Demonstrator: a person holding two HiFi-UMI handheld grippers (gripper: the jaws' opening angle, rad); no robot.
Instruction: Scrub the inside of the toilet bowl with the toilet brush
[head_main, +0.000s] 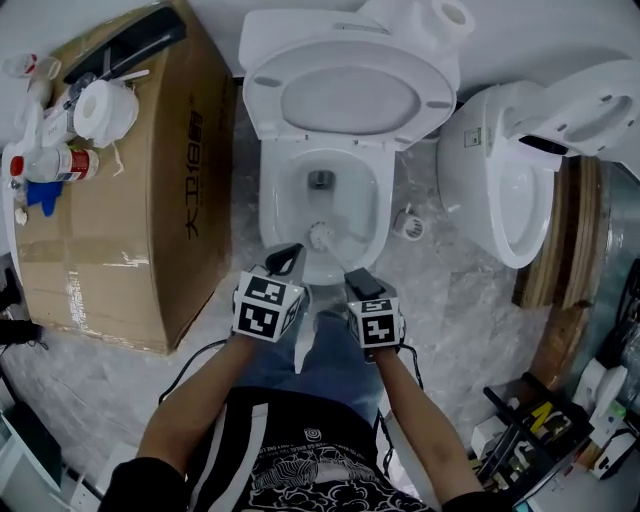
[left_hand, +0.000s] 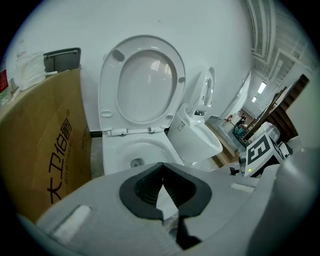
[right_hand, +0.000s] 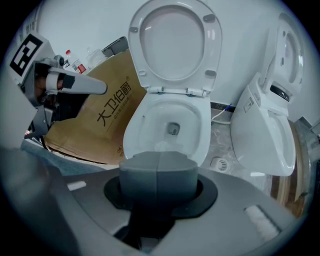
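Forearms (head_main: 195, 405) are extending toward the toilet bowl (head_main: 375, 200). Left hand-held gripper (head_main: 292, 253) is clamping the white handle of the toilet brush (head_main: 320, 236), jaws nearly together around it; the bristle head is sitting inside the bowl just ahead of this gripper. Right hand-held gripper (head_main: 356, 277), alongside, is showing jaws pressed fully together.

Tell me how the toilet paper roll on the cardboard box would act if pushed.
The toilet paper roll looks light and soft, so it would probably squash when gripped. Its core hole faces up, so it likely slides rather than rolls, perhaps nudging the bottle beside it on the cardboard box.
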